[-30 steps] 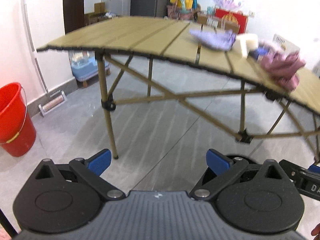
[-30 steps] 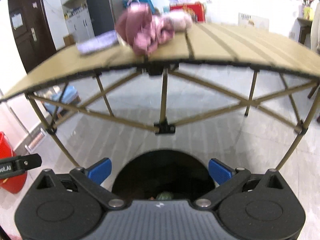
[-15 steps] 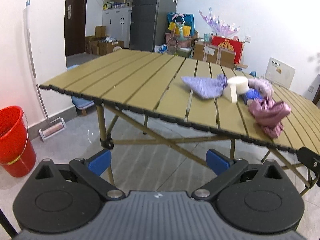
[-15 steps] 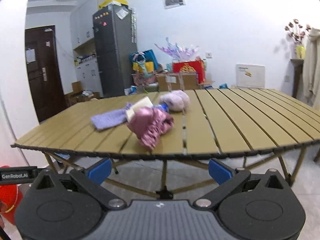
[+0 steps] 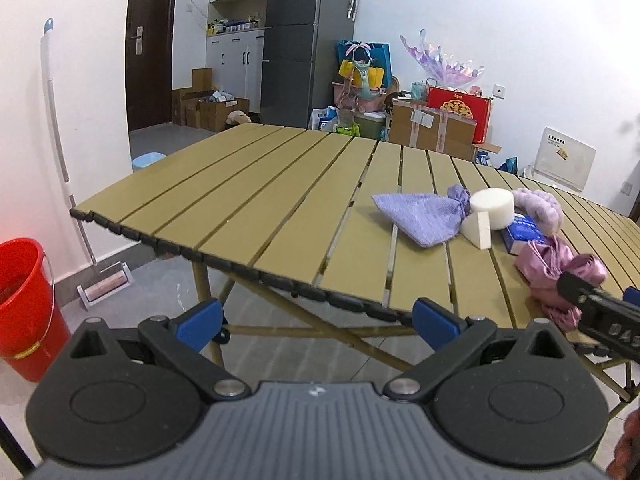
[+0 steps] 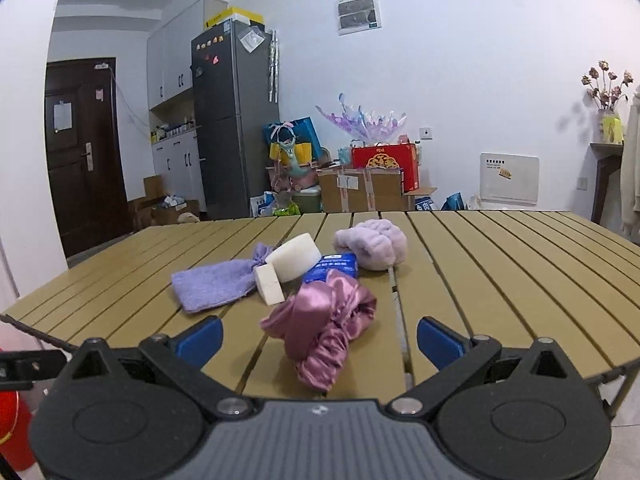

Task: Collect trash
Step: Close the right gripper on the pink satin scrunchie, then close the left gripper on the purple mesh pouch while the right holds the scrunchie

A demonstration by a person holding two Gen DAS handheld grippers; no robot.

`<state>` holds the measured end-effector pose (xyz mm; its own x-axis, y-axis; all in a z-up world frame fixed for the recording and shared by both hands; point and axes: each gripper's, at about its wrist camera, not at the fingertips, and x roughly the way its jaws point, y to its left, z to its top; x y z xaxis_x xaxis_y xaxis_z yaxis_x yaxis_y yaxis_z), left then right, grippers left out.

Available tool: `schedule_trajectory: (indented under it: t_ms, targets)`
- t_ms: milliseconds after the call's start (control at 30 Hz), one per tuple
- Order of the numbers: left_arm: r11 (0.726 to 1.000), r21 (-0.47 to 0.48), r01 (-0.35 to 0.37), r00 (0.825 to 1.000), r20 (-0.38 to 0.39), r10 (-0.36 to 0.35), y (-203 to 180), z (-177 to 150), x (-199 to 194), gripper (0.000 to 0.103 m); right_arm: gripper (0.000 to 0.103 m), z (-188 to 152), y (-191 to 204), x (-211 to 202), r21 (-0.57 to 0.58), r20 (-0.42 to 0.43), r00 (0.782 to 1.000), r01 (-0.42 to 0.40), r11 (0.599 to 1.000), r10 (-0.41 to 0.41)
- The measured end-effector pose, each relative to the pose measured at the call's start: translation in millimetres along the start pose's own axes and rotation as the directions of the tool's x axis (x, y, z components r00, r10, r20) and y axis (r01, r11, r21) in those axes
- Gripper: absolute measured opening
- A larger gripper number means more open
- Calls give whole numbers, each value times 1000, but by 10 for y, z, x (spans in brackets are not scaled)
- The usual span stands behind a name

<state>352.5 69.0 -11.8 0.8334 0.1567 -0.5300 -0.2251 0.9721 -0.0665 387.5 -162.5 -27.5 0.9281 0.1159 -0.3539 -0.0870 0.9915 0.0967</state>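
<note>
**Inspector:** Report the change, largest item first.

**Onlooker:** Both viewpoints have risen. A second ago they looked up at the underside and legs of the tan slatted folding table (image 6: 500, 264); now they look across its top. The red plastic bucket (image 5: 22, 308) stands on the floor to the left, well apart from the clutter.

**Inspector:** And the items to be collected?

**Onlooker:** All grouped near the table's front edge. The lilac knitted cloth pouch (image 6: 214, 286) lies leftmost, touching the white foam disc (image 6: 294, 257) and white foam wedge (image 6: 270, 289). The fluffy lilac bundle (image 6: 372, 243) sits behind, the small blue packet (image 6: 332, 266) between them. Nearest is the crumpled pink satin cloth (image 6: 324, 330).

**Inspector:** Grippers?

**Onlooker:** The right gripper (image 6: 319, 336) is spread wide and empty, lined up on the pink cloth. The left gripper (image 5: 317, 318) is likewise released, short of the table edge.

**Inspector:** Significance?

**Onlooker:** Nothing is collected yet; I judge the approach complete and the pink cloth the likely first pick.
</note>
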Motion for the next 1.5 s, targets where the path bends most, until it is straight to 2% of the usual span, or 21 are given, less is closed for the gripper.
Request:
schedule_trajectory:
  t_ms: [100, 300, 433, 533, 700, 867, 967, 1067, 1200, 1500]
  targets:
    - [1000, 0, 5, 1000, 0, -5, 17, 41, 98, 103, 103, 0, 45, 217, -11, 0, 1000, 1, 1000, -1]
    - [999, -19, 29, 999, -13, -30, 87, -17, 261, 103, 103, -5, 38, 651, -3, -6, 998, 68, 998, -68]
    - [999, -26, 24, 1000, -11, -24, 114, -24, 327, 103, 103, -27, -26, 817, 42, -28, 998, 61, 997, -60]
    - [999, -31, 22, 1000, -1, -22, 125, 2, 367, 103, 101, -55, -3, 881, 29, -27, 998, 60, 998, -59]
    - [999, -45, 18, 1000, 11, -17, 100, 39, 429, 103, 89, -111, 90, 898, -28, -39, 997, 60, 998, -62]
    - [999, -32, 20, 999, 32, -19, 43, 50, 447, 103, 66, -149, 90, 918, -62, -46, 996, 76, 995, -79]
    - [999, -19, 26, 999, 30, -25, 7, 23, 457, 103, 51, -152, 67, 875, -67, -45, 997, 51, 996, -55]
    - [1000, 1, 24, 999, 34, -24, -36, -5, 456, 103, 42, -137, 9, 864, -49, -40, 998, 36, 998, -38]
    - [1000, 9, 25, 999, 41, -25, -68, -22, 438, 103, 39, -107, -108, 840, 18, -27, 1000, 14, 1000, -14]
    - [998, 52, 26, 997, 76, -30, -222, 61, 415, 103, 38, -6, -361, 733, 78, 39, 998, 36, 996, -40]
